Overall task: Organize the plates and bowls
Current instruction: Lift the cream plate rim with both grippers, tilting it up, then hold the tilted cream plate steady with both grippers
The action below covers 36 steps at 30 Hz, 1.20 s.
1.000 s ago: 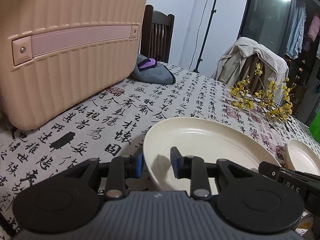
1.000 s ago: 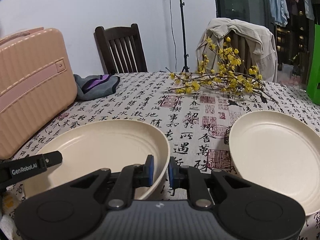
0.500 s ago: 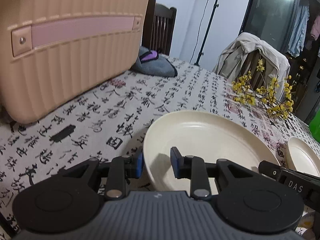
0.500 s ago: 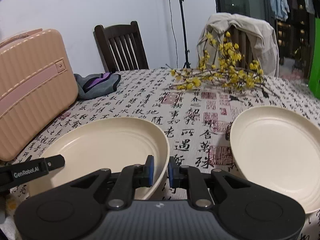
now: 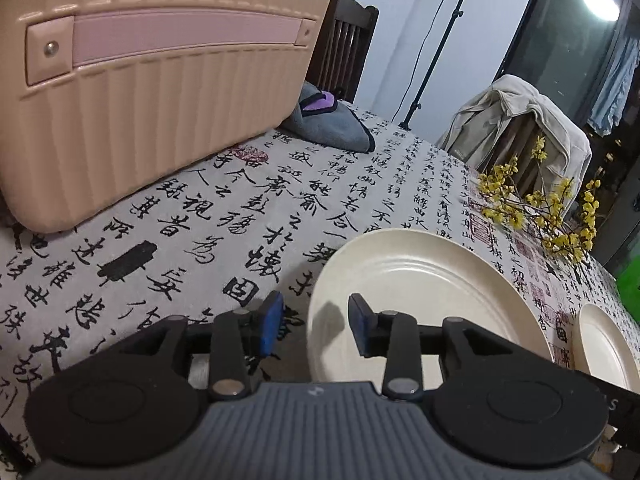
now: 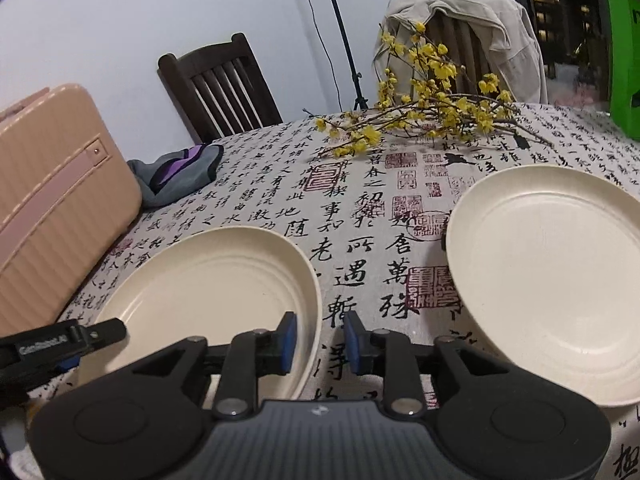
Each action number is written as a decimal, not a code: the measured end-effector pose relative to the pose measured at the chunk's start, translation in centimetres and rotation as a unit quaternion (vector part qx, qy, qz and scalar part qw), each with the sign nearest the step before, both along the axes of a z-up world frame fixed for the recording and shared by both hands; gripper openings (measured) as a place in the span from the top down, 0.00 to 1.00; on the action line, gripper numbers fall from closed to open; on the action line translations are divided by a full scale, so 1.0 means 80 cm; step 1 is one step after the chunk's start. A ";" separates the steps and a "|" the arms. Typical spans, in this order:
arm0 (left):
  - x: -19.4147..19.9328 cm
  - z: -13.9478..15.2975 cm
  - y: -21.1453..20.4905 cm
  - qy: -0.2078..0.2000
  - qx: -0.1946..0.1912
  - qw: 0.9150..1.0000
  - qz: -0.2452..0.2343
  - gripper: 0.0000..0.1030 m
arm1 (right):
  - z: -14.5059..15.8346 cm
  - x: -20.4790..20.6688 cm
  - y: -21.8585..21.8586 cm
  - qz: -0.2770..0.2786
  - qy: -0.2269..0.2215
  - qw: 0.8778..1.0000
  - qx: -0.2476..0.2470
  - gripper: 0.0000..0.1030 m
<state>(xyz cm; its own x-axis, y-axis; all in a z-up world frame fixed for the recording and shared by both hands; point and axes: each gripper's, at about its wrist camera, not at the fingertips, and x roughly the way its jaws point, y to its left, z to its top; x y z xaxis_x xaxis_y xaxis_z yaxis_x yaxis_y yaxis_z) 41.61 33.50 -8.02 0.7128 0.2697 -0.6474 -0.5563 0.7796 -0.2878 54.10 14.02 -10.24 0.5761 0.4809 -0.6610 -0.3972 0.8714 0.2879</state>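
Observation:
A cream plate [image 5: 420,292] lies on the calligraphy tablecloth, also in the right wrist view [image 6: 208,280]. My left gripper [image 5: 314,330] is open with its jaws on either side of the plate's left rim. My right gripper [image 6: 318,342] is open with its jaws astride the same plate's right rim. A second cream plate [image 6: 556,272] lies to the right; its edge shows in the left wrist view [image 5: 604,348].
A pink ribbed suitcase [image 5: 152,80] stands at the left on the table [image 5: 280,184]. A grey and purple cloth [image 6: 180,172] lies behind it. Yellow flower branches [image 6: 432,120] lie at the back right. Two chairs stand behind the table, one draped with a beige jacket [image 6: 464,32].
Both grippers have opened; the right one was shut on the plate's rim. The plate has come down onto the table.

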 end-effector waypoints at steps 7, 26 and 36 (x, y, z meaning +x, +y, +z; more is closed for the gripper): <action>0.000 -0.002 -0.005 0.002 0.004 1.000 -0.011 0.79 | 0.001 0.002 -0.002 0.012 0.011 1.000 0.022 0.37; -0.002 -0.003 -0.008 0.002 0.011 1.000 -0.015 0.82 | -0.001 -0.013 0.015 0.027 -0.036 0.999 -0.026 0.86; -0.007 0.000 -0.011 0.000 0.020 1.000 -0.010 0.82 | 0.005 -0.028 0.024 0.040 -0.081 0.994 -0.059 0.86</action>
